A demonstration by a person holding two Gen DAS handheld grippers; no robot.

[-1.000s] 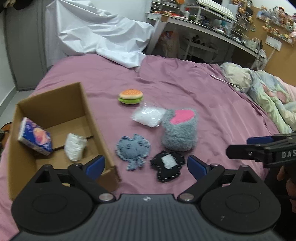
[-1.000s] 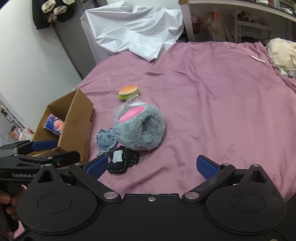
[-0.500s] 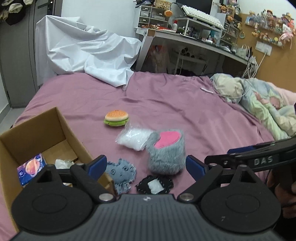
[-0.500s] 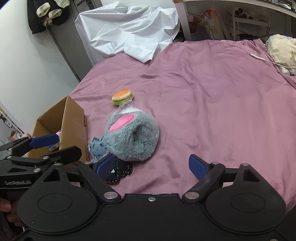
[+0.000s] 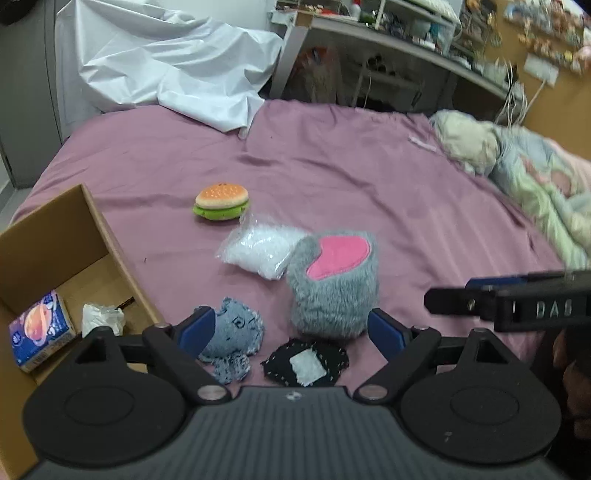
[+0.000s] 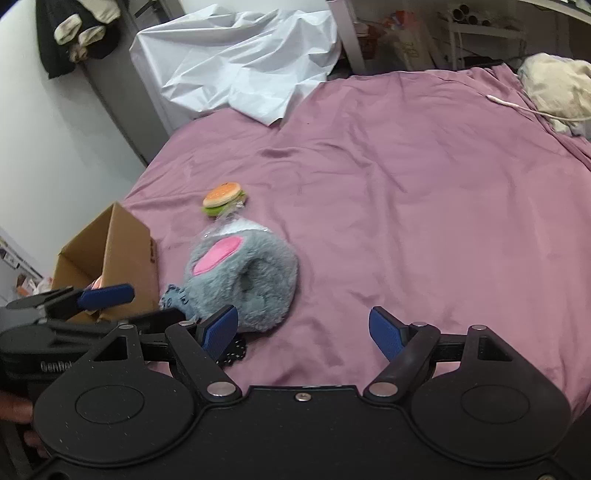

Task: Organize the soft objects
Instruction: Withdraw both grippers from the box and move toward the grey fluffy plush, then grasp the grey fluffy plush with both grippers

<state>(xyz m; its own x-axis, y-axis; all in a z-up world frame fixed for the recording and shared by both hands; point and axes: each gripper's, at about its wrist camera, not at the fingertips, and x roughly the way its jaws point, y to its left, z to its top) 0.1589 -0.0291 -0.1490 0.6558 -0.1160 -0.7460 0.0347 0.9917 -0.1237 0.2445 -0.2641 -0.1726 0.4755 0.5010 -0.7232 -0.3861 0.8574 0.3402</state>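
On the purple bed lie a grey fuzzy slipper [image 5: 334, 288] with pink lining, a bag of white filling [image 5: 262, 249], a burger plush [image 5: 221, 202], a blue-grey plush [image 5: 236, 332] and a black patch [image 5: 306, 363]. My left gripper [image 5: 290, 332] hovers just in front of the slipper, plush and patch. Its jaws are closing, with no pad touching anything. My right gripper [image 6: 303, 330] is also closing, over bare sheet, and the slipper [image 6: 251, 280] lies just beyond its left finger. The open cardboard box [image 5: 110, 240] at the left holds a tissue pack [image 5: 40, 339] and a crumpled white wad [image 5: 101, 319].
A white plastic sheet [image 5: 166, 70] is heaped at the bed's far end, with a desk [image 5: 369, 33] behind it. Crumpled bedding [image 5: 517, 166] and a white cable [image 6: 517, 107] lie at the right. The bed's left edge drops off beside the box.
The left gripper has shifted right, away from the box, so the slipper, plush and patch now sit between its fingers. The right gripper's jaws have narrowed and it has come nearer the slipper.
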